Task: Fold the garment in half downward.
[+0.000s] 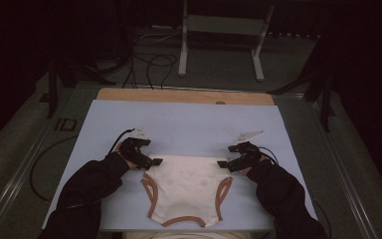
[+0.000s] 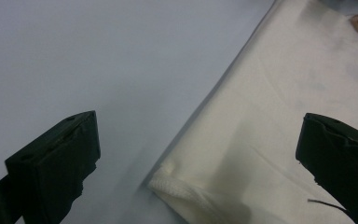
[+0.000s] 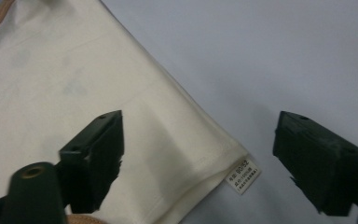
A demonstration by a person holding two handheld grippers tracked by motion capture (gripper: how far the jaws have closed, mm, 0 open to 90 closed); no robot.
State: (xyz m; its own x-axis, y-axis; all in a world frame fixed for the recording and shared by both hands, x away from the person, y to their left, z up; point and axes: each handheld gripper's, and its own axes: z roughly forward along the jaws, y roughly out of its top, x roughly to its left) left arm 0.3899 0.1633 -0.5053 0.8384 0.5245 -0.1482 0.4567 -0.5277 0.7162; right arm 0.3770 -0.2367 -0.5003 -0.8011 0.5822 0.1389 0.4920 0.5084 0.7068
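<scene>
A cream garment (image 1: 186,186) with brown trim lies flat on the pale blue board (image 1: 189,122), toward its near edge. The left gripper (image 1: 151,162) sits at the garment's ten o'clock corner, jaws apart and straddling that corner. The right gripper (image 1: 225,163) sits at the two o'clock corner, jaws also apart over the hem, where a small white label (image 3: 243,176) sticks out.

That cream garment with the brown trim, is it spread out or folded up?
Spread out. The cream garment lies flat on the pale blue board, its far edge straight and both brown-trimmed leg openings showing, with no layer turned over.
</scene>
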